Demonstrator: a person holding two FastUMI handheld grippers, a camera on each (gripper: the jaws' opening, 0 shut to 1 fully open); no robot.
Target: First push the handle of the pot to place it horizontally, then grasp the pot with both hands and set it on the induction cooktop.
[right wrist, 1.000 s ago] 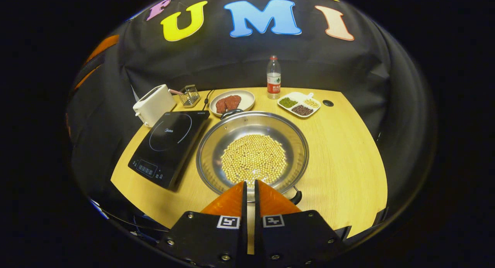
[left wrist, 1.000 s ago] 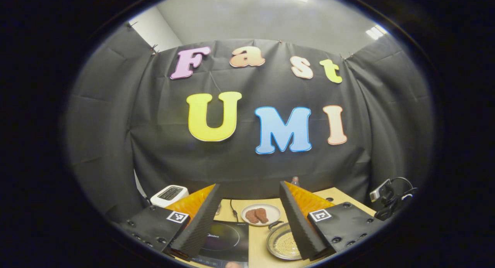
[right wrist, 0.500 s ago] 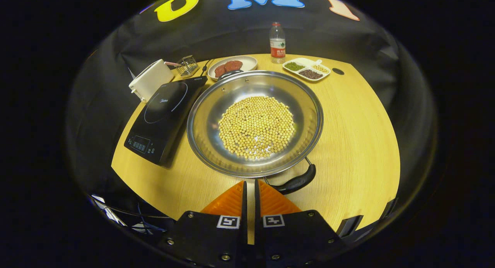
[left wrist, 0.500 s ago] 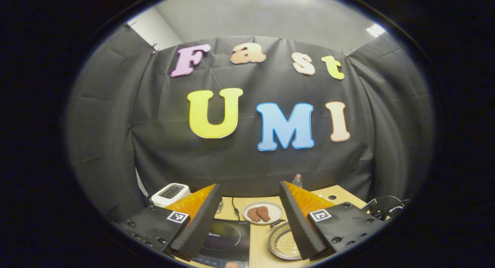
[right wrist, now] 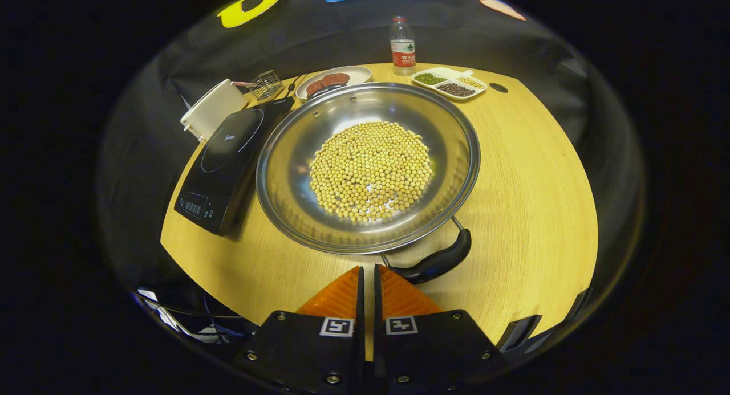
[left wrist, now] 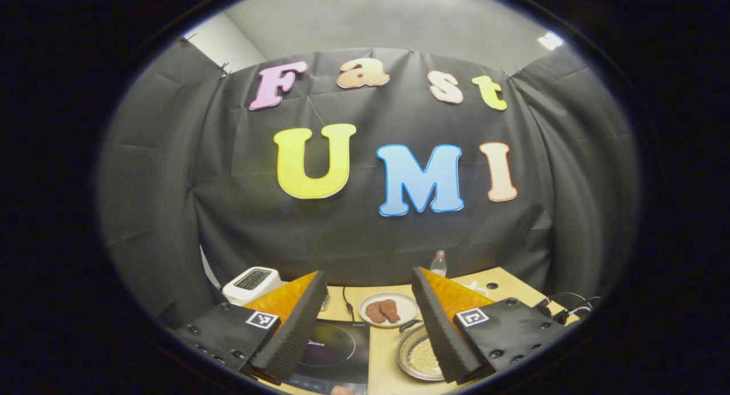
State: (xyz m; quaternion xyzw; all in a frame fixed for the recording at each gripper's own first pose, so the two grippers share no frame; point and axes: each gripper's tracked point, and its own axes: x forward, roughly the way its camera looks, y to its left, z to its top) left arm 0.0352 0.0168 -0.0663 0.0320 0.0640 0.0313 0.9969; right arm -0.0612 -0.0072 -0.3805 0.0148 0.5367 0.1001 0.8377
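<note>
Right gripper [right wrist: 368,269]: fingers pressed together with nothing between them, poised just short of the near handle [right wrist: 434,263].
Left gripper [left wrist: 368,321]: fingers spread wide and empty, held high and back from the table [right wrist: 530,184].
Pot [right wrist: 368,167]: a wide, shallow pan of polished steel on the table, just beside the induction cooktop [right wrist: 225,155] and not yet on it; whether the rim touches the cooktop's edge cannot be told.
Handles: the near one is a dark, curved, smooth grip on two thin wire stems, lying at a slant; the far handle [right wrist: 325,89] is a dark loop at the opposite rim.
Contents: a flat bed of small round pale beans [right wrist: 370,170], loose and likely to roll.
Step in hand: judged to be the push on the near handle, so that the two handles lie left to right.
Method: meet the grip's side with the closed tips and sweep slowly, keeping low so that the pot turns without sliding or tipping.
Cooktop: a flat black glass slab, glossy, with a printed ring.
Table: pale wood grain, matt.
</note>
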